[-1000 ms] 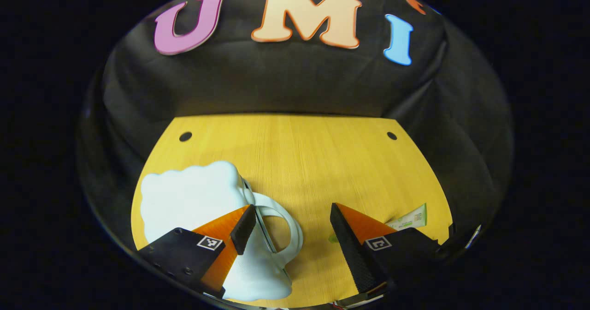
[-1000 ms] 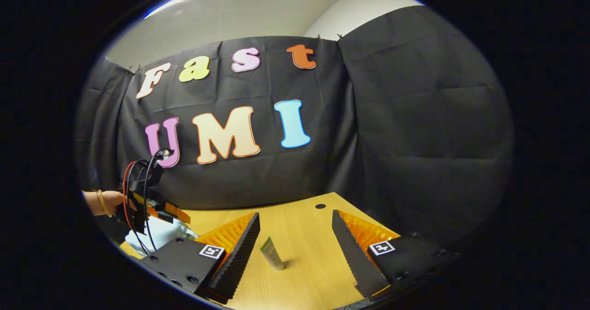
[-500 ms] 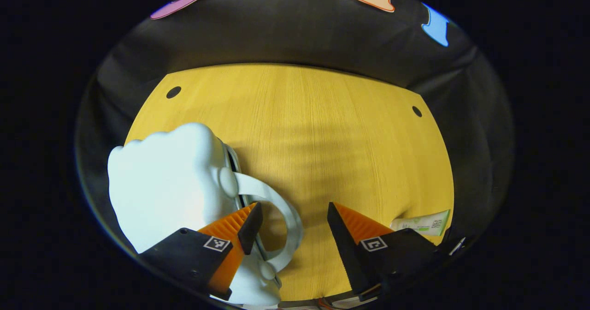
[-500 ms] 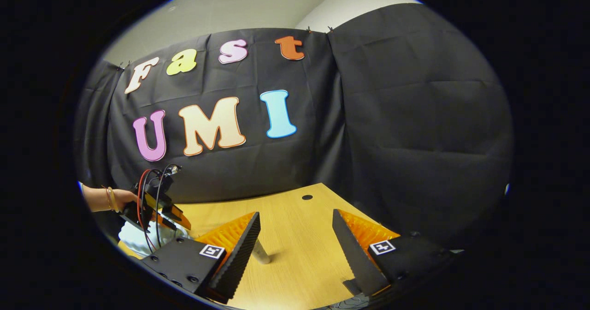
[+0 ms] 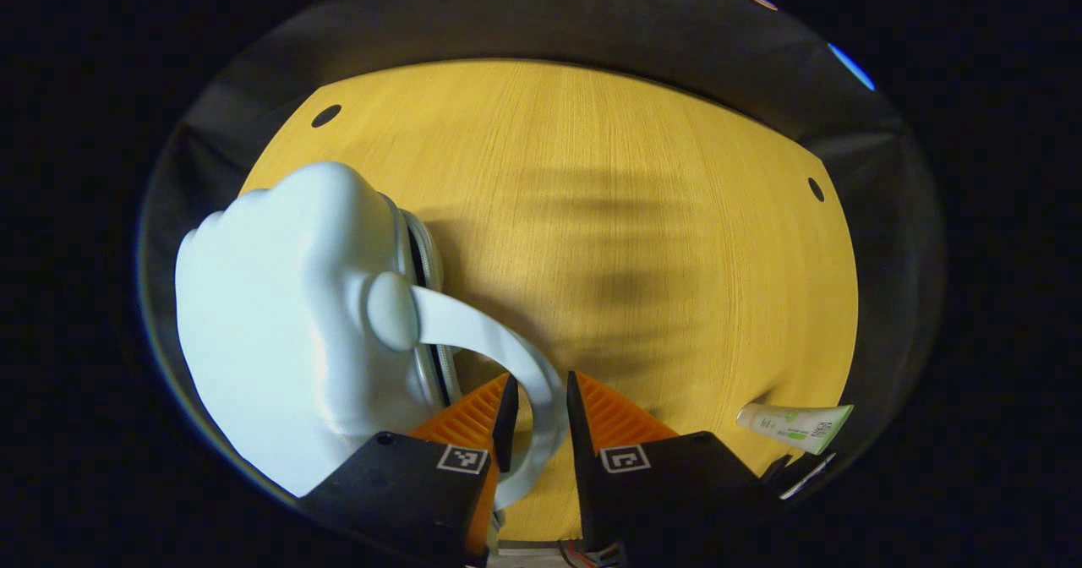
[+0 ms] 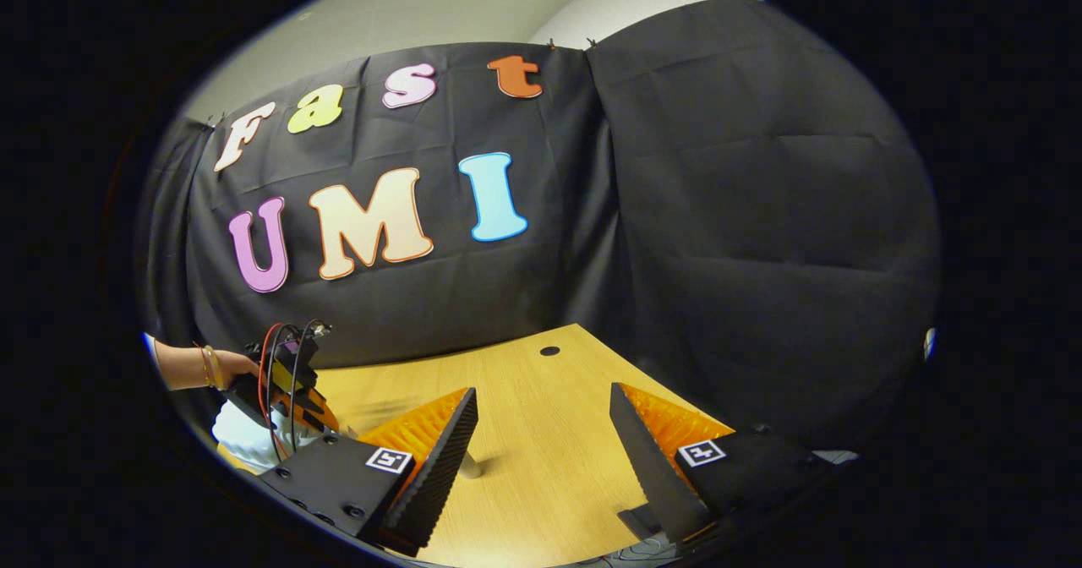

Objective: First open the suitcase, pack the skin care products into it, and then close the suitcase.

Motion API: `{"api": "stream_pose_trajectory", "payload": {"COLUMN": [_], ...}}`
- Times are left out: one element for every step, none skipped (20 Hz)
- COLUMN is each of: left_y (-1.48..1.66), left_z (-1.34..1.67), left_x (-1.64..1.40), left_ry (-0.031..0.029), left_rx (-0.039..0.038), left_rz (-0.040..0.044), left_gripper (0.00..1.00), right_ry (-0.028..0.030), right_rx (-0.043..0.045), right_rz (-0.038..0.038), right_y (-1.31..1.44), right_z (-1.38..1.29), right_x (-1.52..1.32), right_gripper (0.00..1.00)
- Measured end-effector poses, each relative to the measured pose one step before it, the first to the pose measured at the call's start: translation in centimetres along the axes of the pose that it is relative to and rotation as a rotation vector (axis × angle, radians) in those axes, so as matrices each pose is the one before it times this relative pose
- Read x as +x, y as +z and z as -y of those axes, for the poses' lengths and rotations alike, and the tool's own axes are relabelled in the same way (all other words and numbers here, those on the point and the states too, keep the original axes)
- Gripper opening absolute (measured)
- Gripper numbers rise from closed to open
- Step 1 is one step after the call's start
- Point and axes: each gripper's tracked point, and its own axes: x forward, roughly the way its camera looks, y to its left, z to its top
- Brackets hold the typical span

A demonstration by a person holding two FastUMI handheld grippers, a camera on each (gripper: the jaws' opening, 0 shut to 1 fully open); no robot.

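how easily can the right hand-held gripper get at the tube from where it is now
Probably easily. The right hand-held gripper is open above bare table, and the tube lies just ahead, partly hidden behind one of its fingers. Nothing visible blocks it.

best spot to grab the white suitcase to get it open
By its arched handle, which stands clear of the white suitcase shell, leaving room for a finger each side. Come from above, as the left gripper does now, its fingers straddling the band.
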Motion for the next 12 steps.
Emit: {"api": "stream_pose_trajectory", "payload": {"left_y": [-0.235, -0.032, -0.124, -0.096, -0.064, 0.041, -0.036, 0.101, -0.042, 0.002, 0.070, 0.116], "left_z": [-0.167, -0.186, 0.016, 0.175, 0.018, -0.011, 0.048, 0.023, 0.036, 0.042, 0.034, 0.084], "left_x": [0.305, 0.289, 0.226, 0.173, 0.202, -0.021, -0.067, -0.117, -0.020, -0.063, -0.131, -0.202], "left_ry": [0.00696, 0.00143, -0.00513, -0.01014, -0.00905, -0.00527, -0.00632, -0.00673, -0.00484, 0.00195, 0.00273, 0.00172], "left_rx": [-0.00406, -0.01029, -0.01389, -0.01280, -0.00393, 0.00727, 0.00929, 0.00218, -0.00186, -0.00620, -0.00048, 0.00521], "left_rz": [-0.01088, -0.00968, -0.00993, -0.00819, -0.00676, -0.00540, -0.00372, -0.00028, 0.00121, 0.00055, 0.00146, 0.00489], "left_gripper": [0.32, 0.30, 0.25, 0.20, 0.16, 0.14, 0.12, 0.10, 0.08, 0.07, 0.05, 0.05], "right_ry": [-0.00603, -0.00611, -0.00505, -0.00329, -0.00148, -0.00117, 0.00113, 0.00153, 0.00081, 0.00203, 0.00327, 0.00382], "right_rx": [0.00186, -0.00187, -0.00266, -0.00177, -0.00082, 0.00038, 0.00103, -0.00008, -0.00065, -0.00085, -0.00123, -0.00145], "right_rz": [-0.00223, 0.00158, 0.00184, -0.00098, -0.00391, -0.00679, -0.00693, -0.00522, -0.00443, -0.00467, -0.00234, -0.00066], "right_y": [-0.144, 0.127, 0.056, 0.040, -0.172, -0.098, -0.216, -0.136, -0.205, -0.138, -0.124, 0.021], "right_z": [0.281, 0.226, 0.287, 0.168, 0.198, 0.074, 0.122, 0.035, 0.049, -0.078, -0.127, -0.105], "right_x": [0.107, 0.103, -0.044, 0.064, 0.037, -0.031, 0.046, 0.003, 0.046, 0.118, -0.001, 0.051], "right_gripper": [0.98, 0.98, 0.98, 0.98, 0.98, 0.98, 0.98, 0.98, 0.98, 0.98, 0.98, 0.94]}}
